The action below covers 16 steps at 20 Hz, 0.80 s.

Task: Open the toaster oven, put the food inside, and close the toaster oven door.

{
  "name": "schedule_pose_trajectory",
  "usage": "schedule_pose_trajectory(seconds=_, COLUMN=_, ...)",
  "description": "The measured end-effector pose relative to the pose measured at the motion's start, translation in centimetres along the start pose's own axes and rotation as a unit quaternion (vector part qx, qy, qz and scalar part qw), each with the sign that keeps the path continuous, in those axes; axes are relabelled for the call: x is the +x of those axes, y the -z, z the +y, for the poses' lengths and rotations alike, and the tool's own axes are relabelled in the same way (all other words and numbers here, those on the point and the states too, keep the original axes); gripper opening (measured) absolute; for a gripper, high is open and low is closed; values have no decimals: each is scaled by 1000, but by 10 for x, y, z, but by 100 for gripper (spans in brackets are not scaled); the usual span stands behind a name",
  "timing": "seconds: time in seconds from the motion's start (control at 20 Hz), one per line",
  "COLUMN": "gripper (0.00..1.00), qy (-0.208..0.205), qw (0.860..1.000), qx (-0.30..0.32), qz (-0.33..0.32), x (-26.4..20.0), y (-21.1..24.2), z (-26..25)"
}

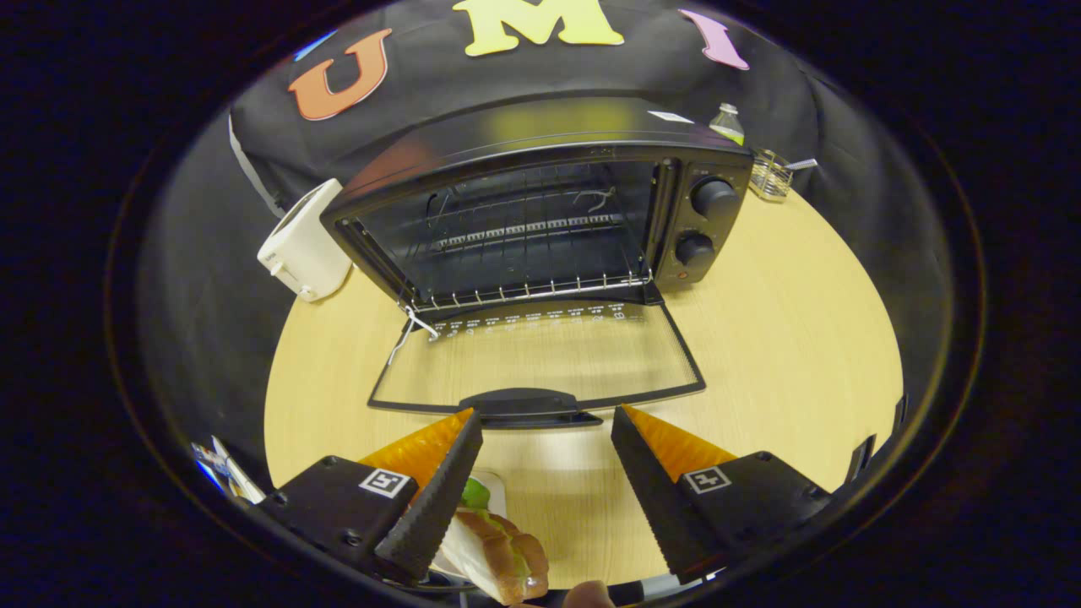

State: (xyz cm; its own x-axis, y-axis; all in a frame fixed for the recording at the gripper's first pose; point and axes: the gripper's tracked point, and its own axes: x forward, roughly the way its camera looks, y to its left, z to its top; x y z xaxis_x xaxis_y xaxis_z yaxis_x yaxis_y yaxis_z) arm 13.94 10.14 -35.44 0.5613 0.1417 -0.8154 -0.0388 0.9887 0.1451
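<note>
While gripper [547,422] gapes, glossy hot dog [500,551] between ridged fingers [431,507].

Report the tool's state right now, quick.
Tool: open, fingers spread wide, holding nothing. The toy hot dog lies low between the fingers, beside one finger, ungripped; the black toaster oven's glass door lies folded down just ahead of the tips.

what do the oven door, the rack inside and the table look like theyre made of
Oven door: clear glass in a black frame, seemingly; the table's grain shows through it. Rack: thin bright metal wire, glinting. Table: pale wood or wood-look laminate, smooth with faint sheen. The gripper hangs open just short of the door handle, its jaws apart, a hot dog beside one.
</note>
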Motion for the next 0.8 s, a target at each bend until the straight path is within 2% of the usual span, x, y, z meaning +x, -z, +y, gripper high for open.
schedule_pose_trajectory(seconds=0.2, gripper=100, qy=-8, qw=1000, qx=-15, qz=-6, x=-20, y=-1, z=0)
schedule_pose_trajectory(seconds=0.4, gripper=100, qy=-58, qw=998, qx=-28, qz=7, x=-55, y=8, z=11)
schedule_pose_trajectory(seconds=0.55, gripper=100, qy=-117, qw=990, qx=-29, qz=68, x=-80, y=44, z=22)
schedule_pose_trajectory(seconds=0.8, gripper=100, qy=-152, qw=976, qx=12, qz=153, x=-84, y=89, z=11)
